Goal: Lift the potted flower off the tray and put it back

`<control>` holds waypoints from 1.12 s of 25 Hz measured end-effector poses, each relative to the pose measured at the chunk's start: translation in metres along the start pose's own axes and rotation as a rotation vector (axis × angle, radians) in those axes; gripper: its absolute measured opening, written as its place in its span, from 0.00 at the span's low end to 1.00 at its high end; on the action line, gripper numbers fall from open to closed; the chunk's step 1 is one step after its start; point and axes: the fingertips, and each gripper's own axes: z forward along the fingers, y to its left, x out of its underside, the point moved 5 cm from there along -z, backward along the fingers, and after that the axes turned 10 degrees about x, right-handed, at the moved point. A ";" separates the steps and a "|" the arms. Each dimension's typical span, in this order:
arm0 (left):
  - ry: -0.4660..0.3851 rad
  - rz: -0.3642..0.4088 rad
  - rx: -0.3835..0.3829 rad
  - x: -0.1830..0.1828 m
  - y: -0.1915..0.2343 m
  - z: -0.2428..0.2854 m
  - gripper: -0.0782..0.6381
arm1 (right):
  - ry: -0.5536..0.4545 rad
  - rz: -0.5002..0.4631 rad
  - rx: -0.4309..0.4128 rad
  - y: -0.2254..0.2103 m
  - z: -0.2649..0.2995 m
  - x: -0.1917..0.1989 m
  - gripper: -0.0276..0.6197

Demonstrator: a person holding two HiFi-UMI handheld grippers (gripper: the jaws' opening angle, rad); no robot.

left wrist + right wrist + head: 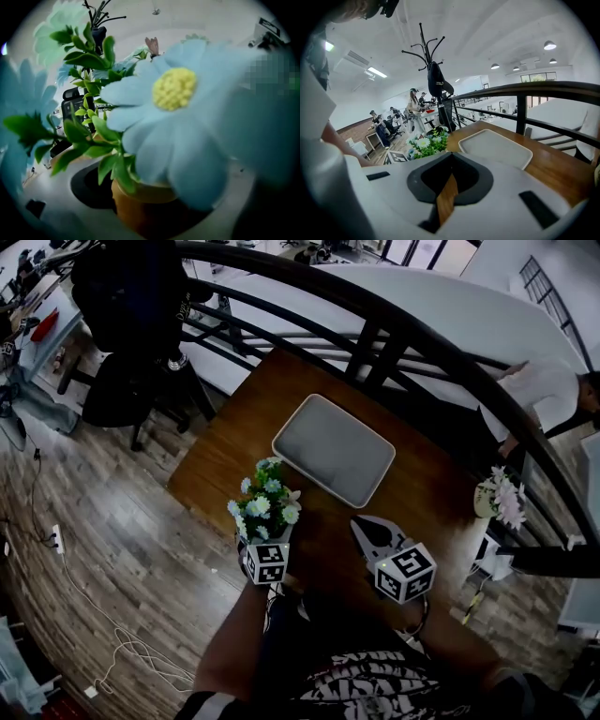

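1. Terracotta-orange is the pot of the potted flower (pixel 265 505). It holds pale daisy-like blooms with yellow centres and green leaves, which fill most of the left gripper view.
2. The potted flower is off the tray (pixel 333 448), just beside the tray's near-left corner and above the front-left part of the wooden table (pixel 422 484). The blooms hide the pot's base, so I cannot tell whether it touches the table.
3. The grey-white tray is rectangular with rounded corners and lies flat in the middle of the table.
4. A second potted flower (pixel 500 495), with pink and white blooms, stands at the table's right edge, well apart from the tray.
5. The left gripper (pixel 265 542) points forward and downward. Its jaws stand wide, clamped on the pot's sides, with the blooms rising above them.
6. The right gripper (pixel 361 524) is near the tray's near-right corner and angled down towards the table. Its jaws are drawn nearly together, with only a thin strip of wood showing between them.
7. A bare forearm (pixel 230 643) reaches to the left gripper from the bottom of the head view.
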 end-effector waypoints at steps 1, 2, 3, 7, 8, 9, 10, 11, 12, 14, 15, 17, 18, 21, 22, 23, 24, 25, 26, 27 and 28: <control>-0.008 -0.003 0.000 0.000 -0.001 -0.003 0.77 | 0.000 -0.004 -0.006 0.001 0.001 -0.001 0.04; -0.017 -0.005 0.001 -0.001 -0.002 -0.005 0.77 | 0.001 -0.006 -0.012 0.002 0.002 -0.001 0.04; -0.026 -0.003 0.000 -0.002 -0.002 -0.007 0.77 | 0.001 -0.007 -0.017 0.002 0.002 -0.001 0.04; -0.053 0.000 -0.013 -0.014 -0.005 -0.010 0.77 | -0.007 -0.004 -0.037 -0.001 0.005 -0.001 0.04; -0.054 -0.006 -0.016 -0.018 -0.006 -0.010 0.77 | -0.010 -0.002 -0.044 -0.002 0.005 0.000 0.04; -0.053 -0.017 -0.017 -0.022 -0.007 -0.009 0.77 | -0.013 0.001 -0.050 -0.003 0.005 0.001 0.04; -0.053 -0.027 -0.017 -0.026 -0.007 -0.009 0.77 | -0.016 0.005 -0.056 -0.005 0.005 0.001 0.04; -0.054 -0.031 -0.016 -0.031 -0.008 -0.008 0.77 | -0.019 0.010 -0.061 -0.006 0.005 0.002 0.04; -0.055 -0.028 -0.016 -0.035 -0.009 -0.007 0.77 | -0.022 0.017 -0.066 -0.008 0.005 0.002 0.04; -0.049 -0.011 -0.018 -0.043 -0.012 -0.005 0.77 | -0.031 0.030 -0.076 -0.012 0.004 0.003 0.04; -0.045 -0.003 -0.020 -0.048 -0.014 -0.005 0.77 | -0.037 0.034 -0.082 -0.014 0.004 0.003 0.04; -0.044 -0.001 -0.028 -0.057 -0.016 -0.002 0.77 | -0.052 0.039 -0.093 -0.020 0.004 0.001 0.04; -0.046 -0.006 -0.033 -0.064 -0.018 0.000 0.77 | -0.058 0.041 -0.098 -0.023 0.003 0.000 0.04; -0.048 -0.004 -0.036 -0.082 -0.024 0.006 0.77 | -0.067 0.056 -0.098 -0.031 0.004 0.000 0.04; -0.049 0.001 -0.030 -0.084 -0.026 0.011 0.77 | -0.068 0.062 -0.096 -0.033 0.004 0.000 0.04; -0.049 0.006 -0.020 -0.084 -0.028 0.016 0.77 | -0.069 0.068 -0.095 -0.034 0.005 0.000 0.04; -0.050 0.013 -0.009 -0.085 -0.030 0.021 0.77 | -0.070 0.072 -0.094 -0.035 0.006 0.000 0.04; -0.053 0.021 -0.001 -0.088 -0.030 0.025 0.77 | -0.073 0.074 -0.092 -0.035 0.006 -0.001 0.04; -0.056 0.030 0.005 -0.092 -0.031 0.029 0.77 | -0.075 0.074 -0.088 -0.037 0.007 -0.002 0.04; -0.059 0.037 0.010 -0.096 -0.030 0.034 0.77 | -0.076 0.075 -0.082 -0.039 0.009 -0.003 0.04; -0.060 0.039 0.015 -0.099 -0.029 0.039 0.77 | -0.076 0.076 -0.074 -0.041 0.010 -0.004 0.04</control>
